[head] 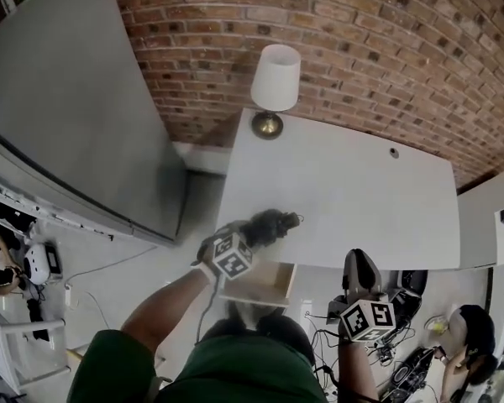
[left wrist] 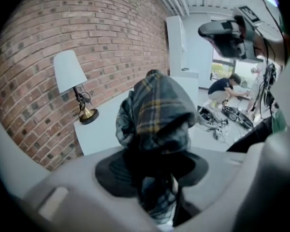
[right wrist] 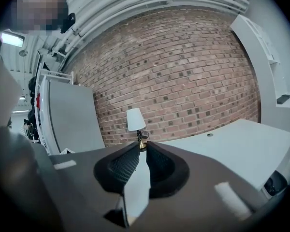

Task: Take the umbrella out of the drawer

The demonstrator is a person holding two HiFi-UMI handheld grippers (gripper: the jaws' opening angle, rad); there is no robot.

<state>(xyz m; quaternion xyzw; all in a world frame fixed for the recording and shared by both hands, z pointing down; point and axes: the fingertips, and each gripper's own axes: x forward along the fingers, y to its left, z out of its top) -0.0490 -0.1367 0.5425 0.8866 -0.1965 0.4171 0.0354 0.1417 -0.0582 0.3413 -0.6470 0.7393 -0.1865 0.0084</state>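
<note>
A folded umbrella [left wrist: 157, 115] in dark plaid fabric is clamped between the jaws of my left gripper [left wrist: 157, 182]. In the head view the umbrella [head: 275, 223] hangs in the air over the near edge of the white desk [head: 344, 200], above the open wooden drawer [head: 265, 285]. There my left gripper [head: 254, 235] is shut on the umbrella's near end. My right gripper [head: 359, 269] is raised to the right of the drawer. Its jaws [right wrist: 141, 151] meet at the tips with nothing between them.
A lamp [head: 274, 86] with a white shade and brass foot stands at the desk's far left corner, against the brick wall [head: 361, 49]. A grey panel [head: 76, 116] leans at the left. Cables and gear lie on the floor [head: 412, 368] at the right, where a person crouches [left wrist: 224, 88].
</note>
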